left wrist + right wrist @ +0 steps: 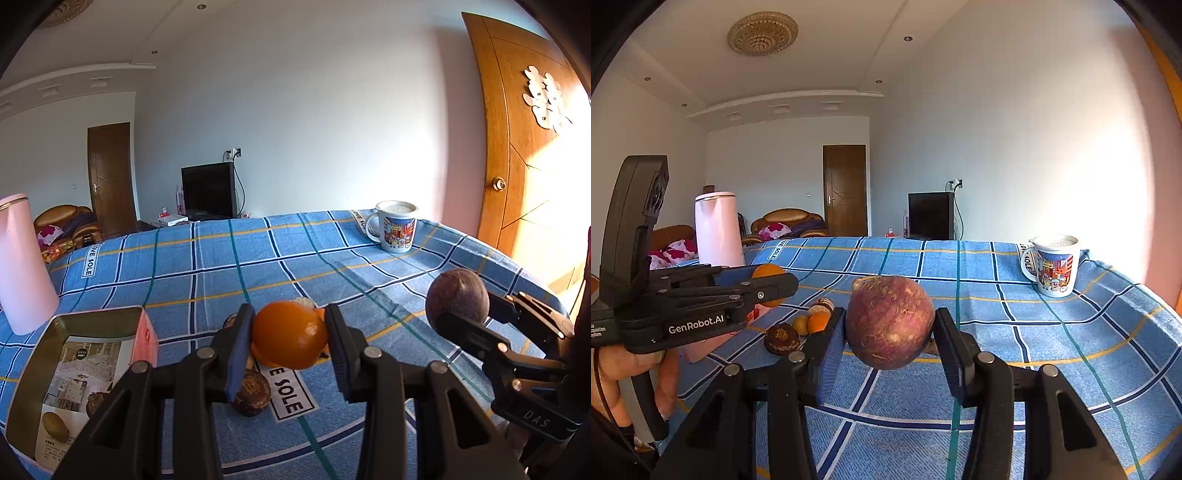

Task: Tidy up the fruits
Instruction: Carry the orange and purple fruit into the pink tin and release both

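My left gripper [290, 341] is shut on an orange [288, 338], held above the blue checked tablecloth [258, 258]. My right gripper [890, 339] is shut on a round purple-brown fruit [889, 322], also lifted off the cloth; from the left wrist view this fruit [457, 298] hangs at the right. Below the orange a dark wrinkled fruit [252, 393] lies on the cloth, with more small fruits partly hidden behind the fingers. In the right wrist view the left gripper [772, 286] stands to the left with the orange [767, 271] in it, above a cluster of small fruits [803, 325].
An open tin box [77, 373] with a printed card and a brown fruit inside sits at the lower left. A pink kettle [22, 262] stands on the left. A cartoon mug [397, 226] stands near the far right corner. A wooden door [517, 147] is right of the table.
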